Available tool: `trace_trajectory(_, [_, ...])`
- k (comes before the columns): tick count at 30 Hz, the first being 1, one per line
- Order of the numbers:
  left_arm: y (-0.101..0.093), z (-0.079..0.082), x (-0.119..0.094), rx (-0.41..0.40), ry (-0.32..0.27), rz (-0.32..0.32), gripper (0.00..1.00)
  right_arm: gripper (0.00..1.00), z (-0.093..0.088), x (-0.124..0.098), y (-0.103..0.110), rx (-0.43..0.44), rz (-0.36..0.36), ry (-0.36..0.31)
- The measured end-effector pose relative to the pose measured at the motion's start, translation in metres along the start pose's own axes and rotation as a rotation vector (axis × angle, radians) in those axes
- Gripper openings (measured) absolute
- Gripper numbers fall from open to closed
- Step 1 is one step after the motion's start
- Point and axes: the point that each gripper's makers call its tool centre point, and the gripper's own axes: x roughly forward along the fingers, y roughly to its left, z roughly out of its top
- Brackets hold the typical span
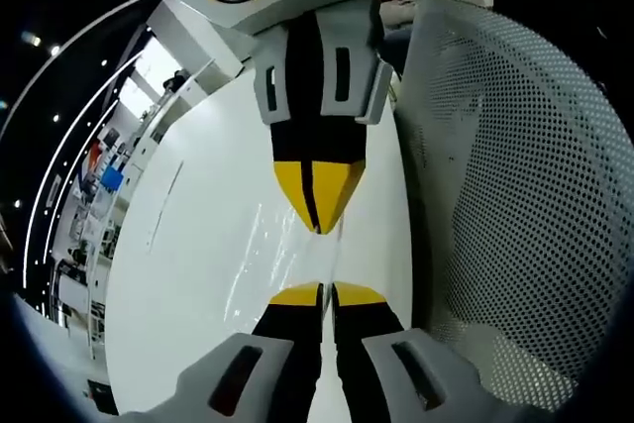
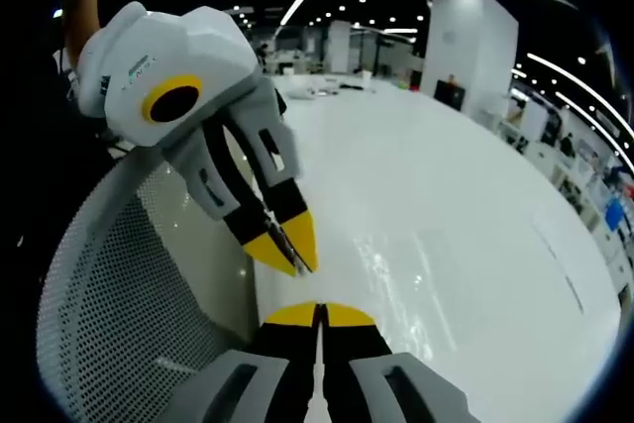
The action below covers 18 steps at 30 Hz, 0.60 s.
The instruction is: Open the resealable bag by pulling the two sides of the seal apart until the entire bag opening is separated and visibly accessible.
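My right gripper (image 2: 319, 309) and left gripper (image 2: 289, 250), jaws closed, pinch a clear bag (image 2: 396, 274) above the white desk (image 2: 475, 195) beside a mesh chair (image 2: 119, 294).

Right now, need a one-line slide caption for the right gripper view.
Two closed tools, right tool and left tool, meet tip to tip, pinching a clear bag over a white table beside a mesh chair.

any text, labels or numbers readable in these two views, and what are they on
No text can be read for certain.
A small grey print runs along the white housing of the left gripper in the right gripper view: too small and blurred to read.
The shelves and stands far behind the white table show coloured patches, with no legible words.
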Motion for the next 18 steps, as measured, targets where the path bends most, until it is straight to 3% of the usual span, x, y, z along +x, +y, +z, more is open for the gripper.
trace_trajectory(6, [0.001, -0.005, 0.003, 0.008, 0.020, 0.001, 0.00, 0.00, 0.012, 0.000, 0.006, -0.023, 0.021, -0.024])
trace_trajectory(7, [0.004, -0.017, 0.008, 0.021, 0.062, 0.028, 0.00, 0.00, 0.019, 0.000, 0.010, -0.041, 0.042, -0.053])
trace_trajectory(10, [0.006, -0.017, 0.004, 0.023, 0.053, 0.036, 0.00, 0.00, 0.021, 0.000, 0.010, -0.043, 0.038, -0.055])
trace_trajectory(14, [0.001, -0.012, 0.006, 0.112, 0.062, 0.022, 0.00, 0.00, 0.030, 0.014, 0.016, -0.091, 0.033, -0.046])
trace_trajectory(18, [-0.002, -0.012, 0.008, 0.094, 0.051, 0.019, 0.00, 0.00, 0.030, 0.017, 0.005, -0.079, 0.006, -0.035])
